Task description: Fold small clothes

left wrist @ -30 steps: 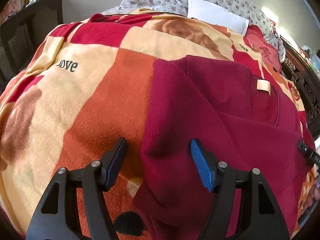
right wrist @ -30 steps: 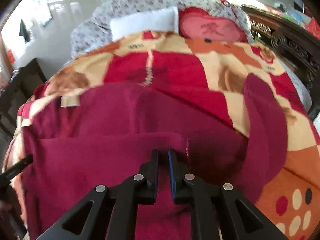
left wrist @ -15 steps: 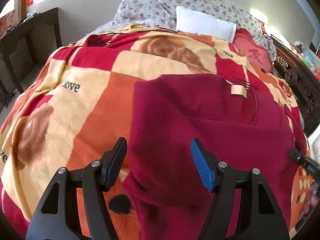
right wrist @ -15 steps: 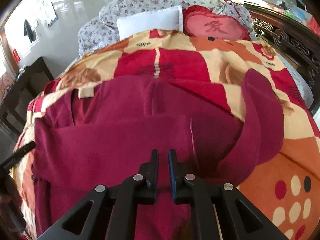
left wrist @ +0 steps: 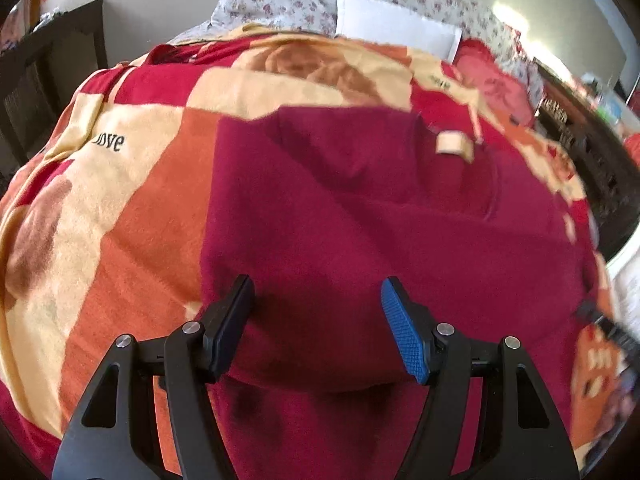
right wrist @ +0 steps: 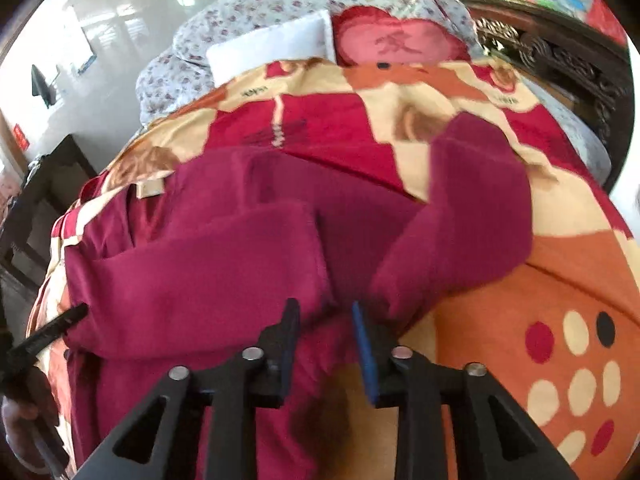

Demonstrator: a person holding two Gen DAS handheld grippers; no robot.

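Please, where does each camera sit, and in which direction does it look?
Left wrist: on the left hand-held gripper, open, looking up the bed over the maroon garment.
Right wrist: on the right hand-held gripper, open, facing the garment's sleeve; the other gripper's tip shows at left.
Shared: garment, its tan label, blanket, white pillow.

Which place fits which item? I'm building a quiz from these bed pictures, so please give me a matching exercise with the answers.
Things:
1. dark red fleece garment
2. plain white rectangular pillow
3. pink-red cushion with an embroidered character
4. small beige neck label

Places:
A. right of the white pillow, seen from the right wrist
B. on the garment
C. against the floral pillows
D. spread across the patterned blanket

Pairs: 1-D, 2-C, 3-A, 4-B
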